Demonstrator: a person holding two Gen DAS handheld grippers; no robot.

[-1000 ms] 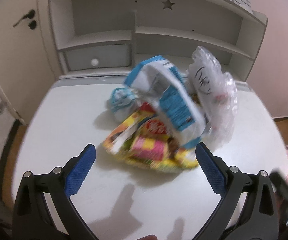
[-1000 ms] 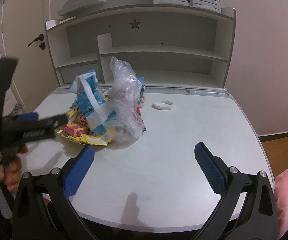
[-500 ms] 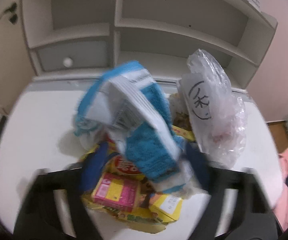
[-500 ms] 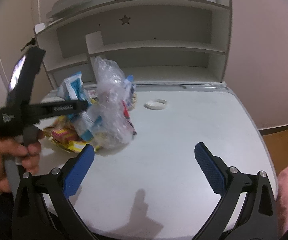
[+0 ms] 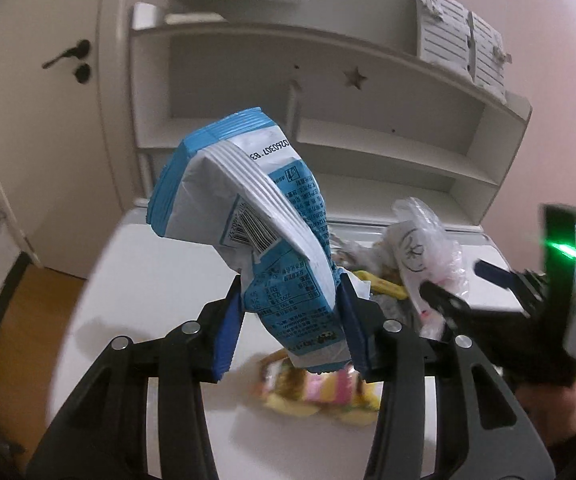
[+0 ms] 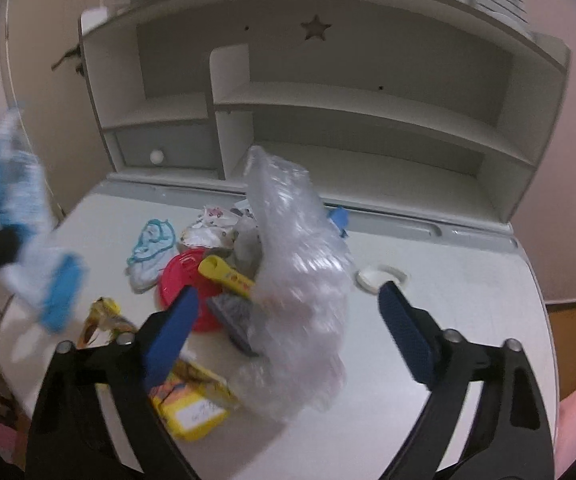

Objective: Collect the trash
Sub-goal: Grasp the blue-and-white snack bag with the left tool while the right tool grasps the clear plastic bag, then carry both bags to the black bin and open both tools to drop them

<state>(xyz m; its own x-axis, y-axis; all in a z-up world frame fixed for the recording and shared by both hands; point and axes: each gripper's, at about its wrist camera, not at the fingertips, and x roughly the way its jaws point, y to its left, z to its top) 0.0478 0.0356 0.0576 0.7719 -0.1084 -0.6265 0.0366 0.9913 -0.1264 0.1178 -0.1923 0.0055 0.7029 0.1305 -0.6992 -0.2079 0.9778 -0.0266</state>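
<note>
Ahead of me: white desk (image 6: 468,312) w/ rounded corners, pale hutch (image 5: 328,92) at its back edge. Hutch has open shelves, a star cutout (image 6: 315,27) in the back panel, a small grey drawer (image 6: 163,148) w/ round white knob low on the left. Flat tray-like thing on hutch top, lined paper sheets (image 5: 460,52) up top right. Wall (image 5: 548,60) behind is pinkish. Off-white door (image 5: 39,128) w/ dark lever handle left of the hutch. Wood floor (image 5: 23,312) below it. Light is dim, warm
</note>
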